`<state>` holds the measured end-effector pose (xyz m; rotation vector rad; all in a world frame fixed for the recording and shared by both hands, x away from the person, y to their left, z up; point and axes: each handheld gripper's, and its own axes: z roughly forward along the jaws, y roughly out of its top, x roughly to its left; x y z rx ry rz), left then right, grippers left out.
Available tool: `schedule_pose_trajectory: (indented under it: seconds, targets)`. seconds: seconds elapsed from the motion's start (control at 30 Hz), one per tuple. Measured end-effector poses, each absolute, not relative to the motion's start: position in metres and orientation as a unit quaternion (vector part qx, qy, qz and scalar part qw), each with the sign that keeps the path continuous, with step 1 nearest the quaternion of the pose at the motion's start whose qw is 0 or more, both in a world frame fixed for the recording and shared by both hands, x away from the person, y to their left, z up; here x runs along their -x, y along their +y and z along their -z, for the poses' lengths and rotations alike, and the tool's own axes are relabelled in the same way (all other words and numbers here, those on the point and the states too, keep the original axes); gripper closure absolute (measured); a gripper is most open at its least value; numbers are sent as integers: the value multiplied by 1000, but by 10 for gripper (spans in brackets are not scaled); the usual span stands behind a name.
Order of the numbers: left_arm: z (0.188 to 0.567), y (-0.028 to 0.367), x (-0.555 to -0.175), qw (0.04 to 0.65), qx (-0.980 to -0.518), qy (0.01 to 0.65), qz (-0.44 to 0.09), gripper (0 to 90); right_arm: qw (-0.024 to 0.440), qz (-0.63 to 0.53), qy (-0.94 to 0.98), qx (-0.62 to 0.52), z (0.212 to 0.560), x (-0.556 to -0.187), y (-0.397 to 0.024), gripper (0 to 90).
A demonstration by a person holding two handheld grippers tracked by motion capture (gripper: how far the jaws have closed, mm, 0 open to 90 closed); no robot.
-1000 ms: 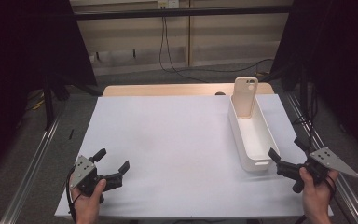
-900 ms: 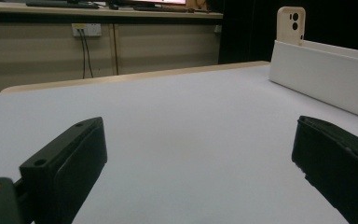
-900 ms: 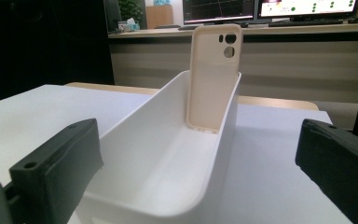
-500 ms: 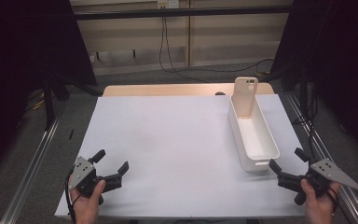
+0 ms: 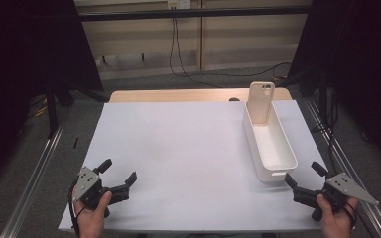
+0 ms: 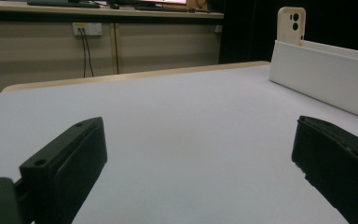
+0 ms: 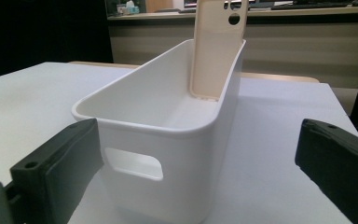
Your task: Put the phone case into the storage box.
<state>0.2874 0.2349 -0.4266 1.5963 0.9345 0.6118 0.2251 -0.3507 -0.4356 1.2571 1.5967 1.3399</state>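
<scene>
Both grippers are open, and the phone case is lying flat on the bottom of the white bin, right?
Not quite. The phone case stands upright, leaning against the far end wall of the white bin, as the right gripper view shows. The left gripper and the right gripper are open.

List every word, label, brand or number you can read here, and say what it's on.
None can be read.
The phone case, white bin and white table cover are plain.
Both grippers, left gripper and right gripper, carry no legible marks.
The shelf items behind are too blurred.
</scene>
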Motion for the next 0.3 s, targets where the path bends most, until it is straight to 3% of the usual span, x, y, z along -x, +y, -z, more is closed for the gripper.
schedule_pose_trajectory:
  seconds: [0.3]
  targets:
    - [429, 237, -289, 553, -681, 403, -260, 33, 339, -520, 615, -487, 440, -227, -349, 1]
